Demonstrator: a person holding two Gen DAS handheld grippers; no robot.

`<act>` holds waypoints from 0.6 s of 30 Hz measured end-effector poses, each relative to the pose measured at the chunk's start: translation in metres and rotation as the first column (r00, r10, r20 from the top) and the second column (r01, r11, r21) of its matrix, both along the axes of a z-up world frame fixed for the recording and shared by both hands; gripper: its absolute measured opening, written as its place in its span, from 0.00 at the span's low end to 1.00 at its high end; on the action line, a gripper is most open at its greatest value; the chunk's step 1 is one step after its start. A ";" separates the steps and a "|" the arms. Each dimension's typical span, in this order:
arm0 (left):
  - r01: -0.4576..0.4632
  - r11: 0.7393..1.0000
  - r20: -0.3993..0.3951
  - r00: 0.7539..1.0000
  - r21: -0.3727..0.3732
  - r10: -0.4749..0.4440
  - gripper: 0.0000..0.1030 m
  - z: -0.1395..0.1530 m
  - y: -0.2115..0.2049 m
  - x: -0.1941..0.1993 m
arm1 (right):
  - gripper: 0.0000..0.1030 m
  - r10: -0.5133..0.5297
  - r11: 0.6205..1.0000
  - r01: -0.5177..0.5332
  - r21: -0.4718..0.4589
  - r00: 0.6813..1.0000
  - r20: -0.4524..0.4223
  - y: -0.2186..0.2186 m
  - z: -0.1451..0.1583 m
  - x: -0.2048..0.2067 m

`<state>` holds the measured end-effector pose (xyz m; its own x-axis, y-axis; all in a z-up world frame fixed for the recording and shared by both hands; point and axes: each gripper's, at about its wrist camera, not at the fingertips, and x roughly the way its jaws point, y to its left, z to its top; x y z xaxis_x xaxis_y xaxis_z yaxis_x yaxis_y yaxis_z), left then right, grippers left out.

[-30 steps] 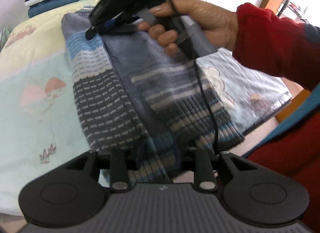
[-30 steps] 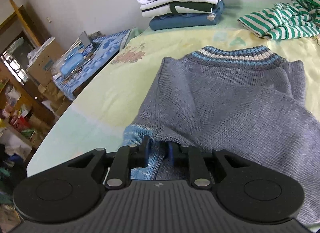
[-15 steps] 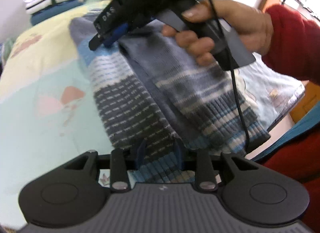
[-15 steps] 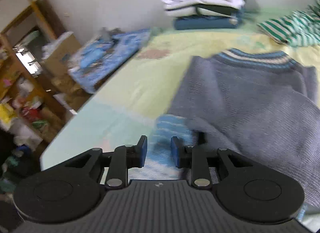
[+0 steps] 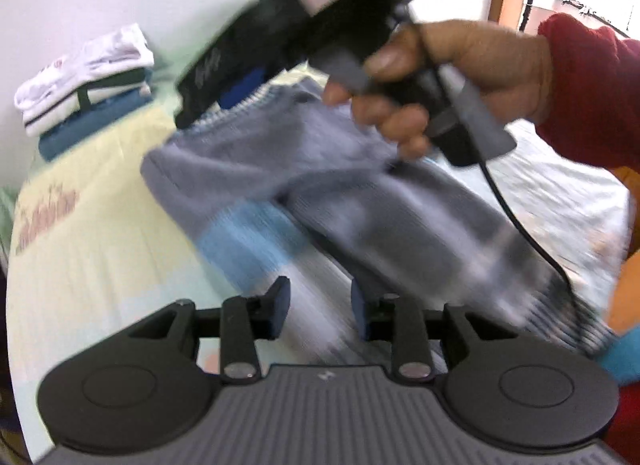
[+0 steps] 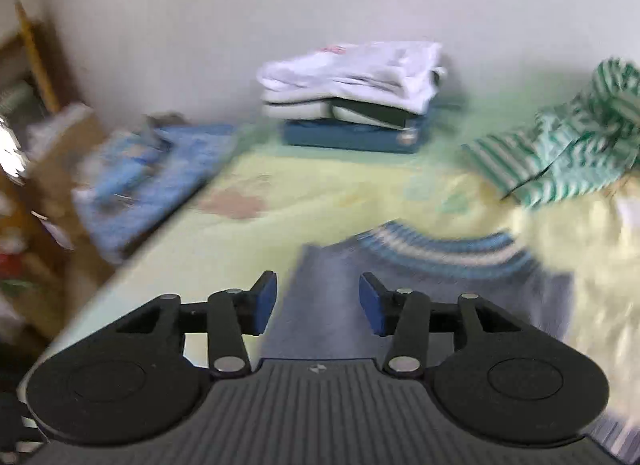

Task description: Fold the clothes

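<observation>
Two grippers over one grey sweater (image 5: 248,153), which lies flat on the bed (image 5: 100,249) near its front edge. Left gripper (image 5: 320,305): jaws opening, blue pads clear of the knit, the sweater's hem end just below them. Right gripper (image 6: 318,303): jaws opening, nothing pinched, the sweater's body beneath, the striped collar (image 6: 436,249) just ahead. The hand (image 5: 460,77) carries the right gripper above the collar end.

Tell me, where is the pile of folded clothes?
The pile of folded clothes sits at the far end of the bed, against the wall, past the grey sweater. The green striped shirt lies to its right in the right wrist view.
</observation>
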<state>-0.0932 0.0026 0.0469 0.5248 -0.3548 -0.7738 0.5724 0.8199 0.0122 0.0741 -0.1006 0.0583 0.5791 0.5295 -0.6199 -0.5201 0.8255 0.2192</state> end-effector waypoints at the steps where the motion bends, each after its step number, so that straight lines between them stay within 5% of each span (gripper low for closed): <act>1: 0.005 1.000 0.001 1.000 -0.008 -0.005 0.28 -0.003 0.001 0.009 | 0.46 -0.005 0.999 0.005 -0.049 1.000 0.012 0.007 -0.007 0.007; 7: 0.054 0.998 -0.033 0.998 -0.036 -0.055 0.28 -0.026 0.007 0.043 | 0.45 -0.020 0.993 0.011 -0.116 0.997 -0.078 0.009 -0.039 0.028; 8: 0.068 0.997 -0.031 0.997 -0.042 -0.069 0.28 -0.027 0.008 0.043 | 0.39 -0.015 0.992 0.004 -0.127 0.996 -0.086 0.010 -0.040 0.026; 9: 0.082 0.995 -0.029 0.996 -0.049 -0.084 0.29 -0.027 0.009 0.043 | 0.16 -0.008 0.988 -0.007 -0.151 0.995 -0.098 0.011 -0.041 0.022; 10: 0.096 0.994 -0.027 0.995 -0.055 -0.098 0.29 -0.027 0.010 0.044 | 0.07 -0.013 0.985 -0.003 -0.172 0.996 -0.092 0.011 -0.040 0.021; 14: 0.142 0.986 -0.034 0.989 -0.086 -0.145 0.29 -0.025 0.015 0.049 | 0.06 -0.039 0.986 0.033 -0.161 0.999 -0.029 0.004 -0.025 0.014; 18: 0.172 0.980 -0.038 0.984 -0.095 -0.177 0.42 -0.026 0.015 0.055 | 0.05 -0.101 0.980 0.093 -0.179 0.994 -0.034 -0.001 -0.035 0.024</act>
